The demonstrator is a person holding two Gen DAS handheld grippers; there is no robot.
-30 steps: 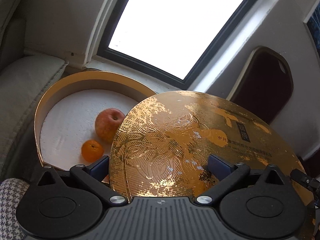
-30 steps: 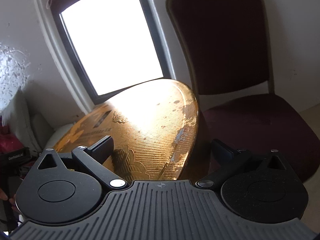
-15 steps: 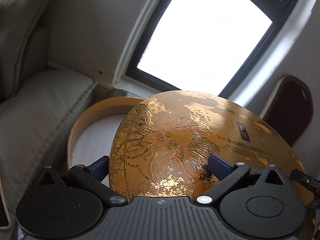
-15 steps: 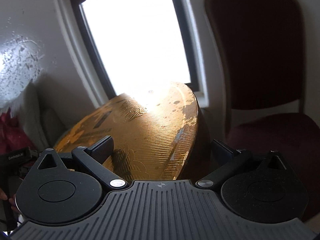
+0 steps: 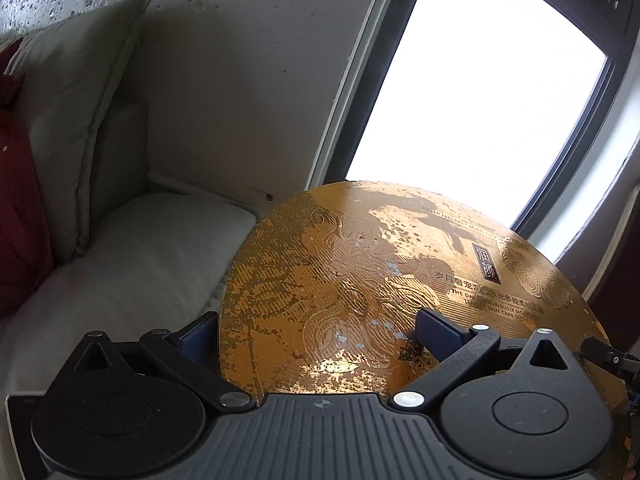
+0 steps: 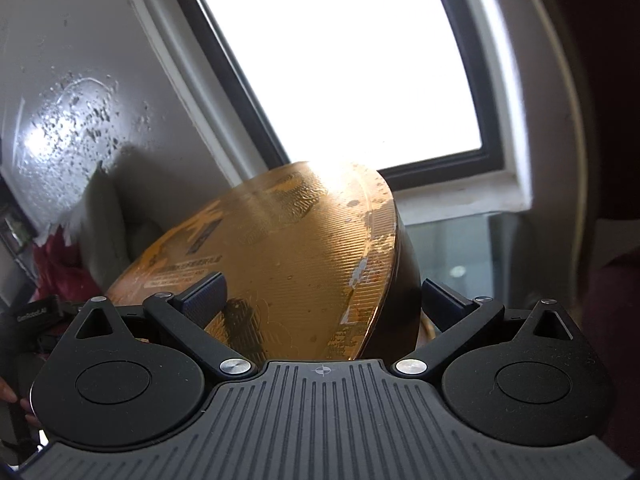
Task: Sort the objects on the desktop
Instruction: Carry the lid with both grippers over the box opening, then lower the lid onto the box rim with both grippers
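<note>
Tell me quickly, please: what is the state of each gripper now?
Left gripper: closed on the rim of the round gold lid.
Right gripper: closed on the same gold lid, on its opposite rim.

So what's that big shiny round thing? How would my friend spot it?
Look below the bright window, beside the pale sofa cushion. Both grippers, left and right, hold a round lid. Only it is gold, patterned, with printed writing.
</note>
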